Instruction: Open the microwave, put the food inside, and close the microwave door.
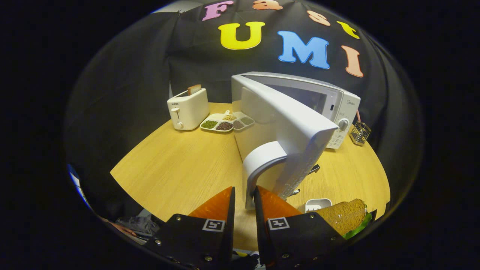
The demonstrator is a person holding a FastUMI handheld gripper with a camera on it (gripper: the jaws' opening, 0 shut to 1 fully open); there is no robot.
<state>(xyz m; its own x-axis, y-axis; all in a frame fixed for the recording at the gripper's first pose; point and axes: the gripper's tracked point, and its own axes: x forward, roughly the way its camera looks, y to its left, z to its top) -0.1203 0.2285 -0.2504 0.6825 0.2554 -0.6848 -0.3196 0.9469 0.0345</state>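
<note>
Judging stage one nearly done, we see the microwave door [285,127] swung wide, gripper [244,200] fingers narrowly parted around its handle [258,165], seemingly not pinching it, while the sandwich [347,215] waits on the table [180,168] beside them; loading and closing remain.

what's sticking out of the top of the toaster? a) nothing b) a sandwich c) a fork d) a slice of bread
d: a slice of bread stands up out of the slot of the toaster, left of the divided dish. The gripper is nearly closed around the lower end of the microwave door's handle; whether the fingers press it is unclear.
</note>
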